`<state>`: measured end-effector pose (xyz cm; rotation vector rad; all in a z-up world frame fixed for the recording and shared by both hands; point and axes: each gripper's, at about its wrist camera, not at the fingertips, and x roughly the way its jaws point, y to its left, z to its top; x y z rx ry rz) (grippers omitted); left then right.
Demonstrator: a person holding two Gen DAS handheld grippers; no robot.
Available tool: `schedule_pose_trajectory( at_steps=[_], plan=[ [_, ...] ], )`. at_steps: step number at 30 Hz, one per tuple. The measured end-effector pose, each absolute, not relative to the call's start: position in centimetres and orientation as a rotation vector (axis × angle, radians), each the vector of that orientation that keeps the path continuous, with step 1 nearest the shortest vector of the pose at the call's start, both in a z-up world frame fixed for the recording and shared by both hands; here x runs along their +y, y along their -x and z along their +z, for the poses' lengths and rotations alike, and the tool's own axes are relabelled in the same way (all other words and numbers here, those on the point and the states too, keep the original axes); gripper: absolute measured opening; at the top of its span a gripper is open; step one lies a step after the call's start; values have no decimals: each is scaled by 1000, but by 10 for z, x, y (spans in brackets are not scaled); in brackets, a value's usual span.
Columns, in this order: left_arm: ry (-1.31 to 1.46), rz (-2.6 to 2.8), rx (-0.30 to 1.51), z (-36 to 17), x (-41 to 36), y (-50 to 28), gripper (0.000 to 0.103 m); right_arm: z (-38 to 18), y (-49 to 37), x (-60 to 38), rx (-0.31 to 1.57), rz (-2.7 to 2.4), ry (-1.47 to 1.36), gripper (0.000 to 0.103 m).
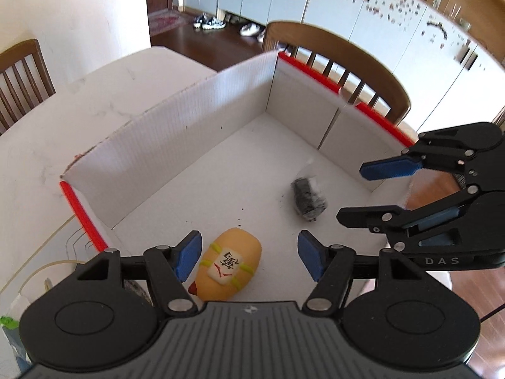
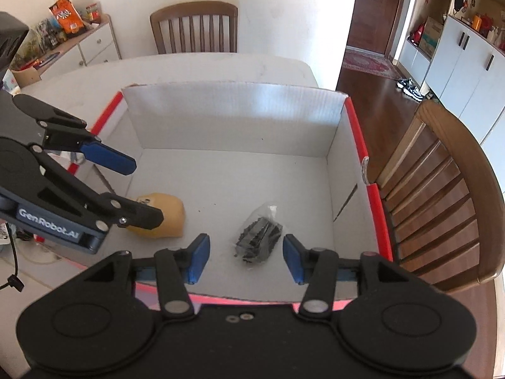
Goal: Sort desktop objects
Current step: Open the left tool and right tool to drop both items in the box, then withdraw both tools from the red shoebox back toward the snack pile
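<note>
A white cardboard box (image 1: 202,120) with red edge strips stands on the table; it also shows in the right wrist view (image 2: 233,117). On its floor lies a yellow-orange toy (image 1: 232,263) with a white tag, and a clear bag of black parts (image 1: 308,196). My left gripper (image 1: 249,257) is open above the toy, which lies between the fingers, apart from both. My right gripper (image 2: 246,257) is open above the black bag (image 2: 258,237). The toy (image 2: 165,213) is partly hidden behind the left gripper (image 2: 143,191) in the right wrist view. The right gripper (image 1: 350,189) shows at the right in the left wrist view.
The white table (image 1: 79,110) carries the box. Wooden chairs stand at the far side (image 2: 194,27) and close along the box's right wall (image 2: 442,195). A sideboard with snacks (image 2: 63,31) is at the back left. A cable (image 2: 12,271) lies at the table's left.
</note>
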<state>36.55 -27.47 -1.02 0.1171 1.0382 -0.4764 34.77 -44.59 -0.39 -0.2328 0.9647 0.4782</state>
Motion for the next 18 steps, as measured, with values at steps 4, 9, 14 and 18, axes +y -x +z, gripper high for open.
schedule_pose_trajectory(
  at_steps=[4,9,14,18],
  plan=[
    [-105,-480,997,6,-270,-353,66,4,-341,-448,948,488,221,50],
    [-77,-494,942,18,-261,-333,66,19,-328,-447,915,498,204,51],
    [-46,-491,879,33,-243,-307,66,32,-312,-435,892,496,204,51],
    [-32,-483,831,41,-226,-285,66,38,-294,-423,879,490,179,51]
  ],
)
